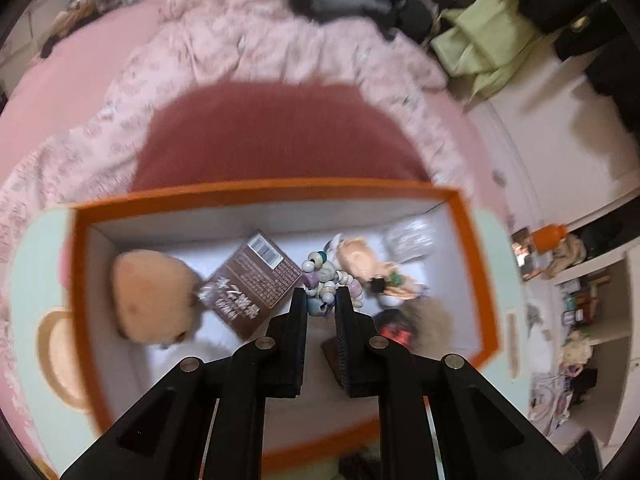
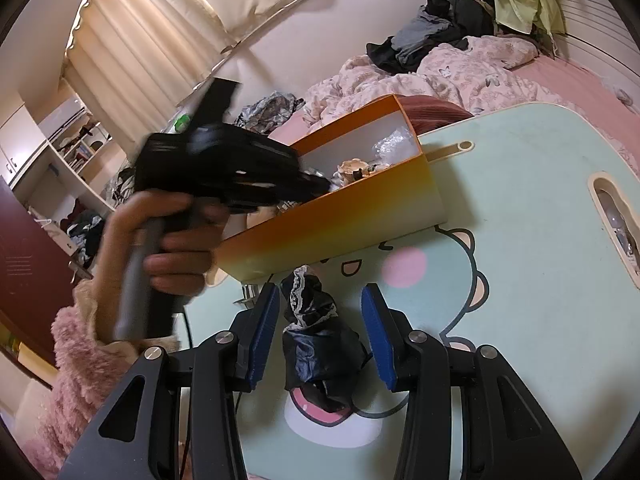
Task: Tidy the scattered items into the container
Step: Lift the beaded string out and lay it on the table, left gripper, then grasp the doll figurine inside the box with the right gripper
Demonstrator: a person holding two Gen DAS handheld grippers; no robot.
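Orange box point(image 2: 332, 216) blocks ahead; mat point(image 2: 520, 208) rightward lies open.

A rumpled pale-pink floral quilt point(image 1: 256, 44) lies across the pink bed sheet point(image 1: 60, 92), with a heap of dark grey clothes point(image 2: 432, 36) and a light-green cloth point(image 1: 484, 40) beyond it. Cream pleated curtains point(image 2: 132, 40) hang beside white open shelves point(image 1: 592, 280).

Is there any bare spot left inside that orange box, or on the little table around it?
Inside the orange box, bare floor shows along the far wall behind the brown packet, and near the front wall. The middle and right are crowded: bead bracelet, figurine, plastic bag. On the mint table, it is bare right of the box, past the black lace cloth.
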